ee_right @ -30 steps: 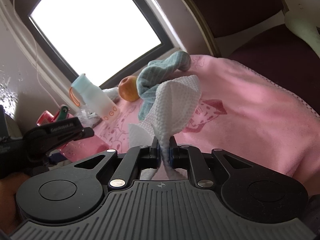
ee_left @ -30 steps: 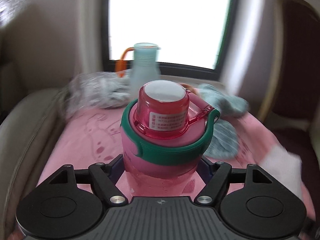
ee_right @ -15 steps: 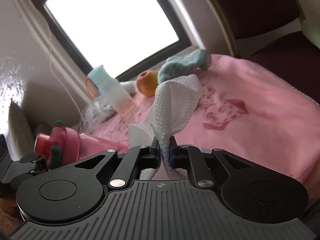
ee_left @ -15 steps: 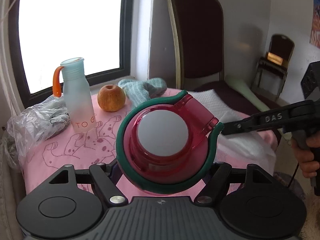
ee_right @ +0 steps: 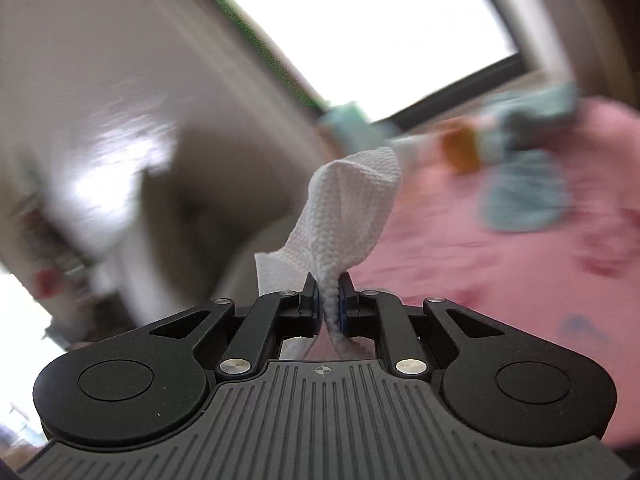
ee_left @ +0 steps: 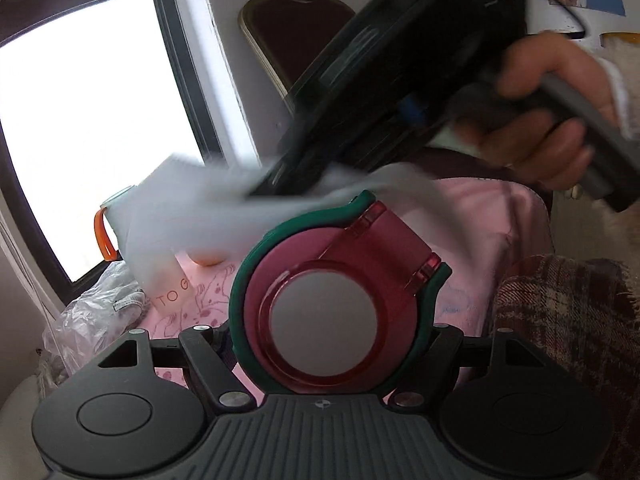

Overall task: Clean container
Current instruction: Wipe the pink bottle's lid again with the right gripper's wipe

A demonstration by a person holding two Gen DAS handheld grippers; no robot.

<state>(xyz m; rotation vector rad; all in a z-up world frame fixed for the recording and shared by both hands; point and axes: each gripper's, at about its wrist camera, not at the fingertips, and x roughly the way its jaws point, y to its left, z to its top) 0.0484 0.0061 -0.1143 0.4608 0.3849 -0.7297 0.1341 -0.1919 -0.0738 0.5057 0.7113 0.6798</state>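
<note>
Clamping was firm on the left: the left hand-held gripper (ee_left: pixel 326 344) held the pink plastic bottle with the green collar and red flip lid (ee_left: pixel 332 304) by its body, lid end toward the camera, off the pink-clothed tabletop (ee_left: pixel 492 216), apparently to present it for wiping. To the right, the right hand-held gripper (ee_right: pixel 329 300), closed narrowly, pinched a white embossed paper towel (ee_right: pixel 352 208) just above the lid, likely to begin wiping.
</note>
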